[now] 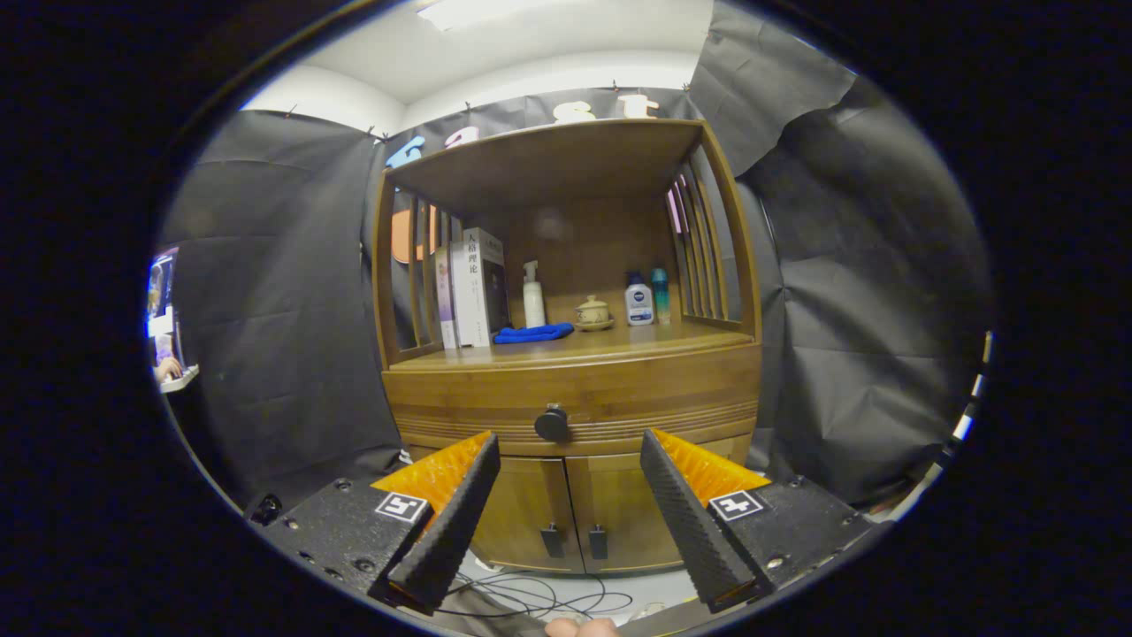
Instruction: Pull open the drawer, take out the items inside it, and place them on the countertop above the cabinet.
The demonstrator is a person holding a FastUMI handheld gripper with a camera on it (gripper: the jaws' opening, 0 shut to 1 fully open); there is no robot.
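One knob (552,424) on the closed drawer (575,394) sat beyond the gripper (569,447), centred ahead, fingers spread wide, holding nothing.

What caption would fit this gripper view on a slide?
Open gripper faces a wooden cabinet, fingers spread ahead of the closed drawer's round knob; books, bottles and a blue cloth sit on the countertop above.

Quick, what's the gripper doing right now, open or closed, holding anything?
Gripper: open, holding nothing; fingers spread wide, short of the closed drawer, with its knob just ahead between them.
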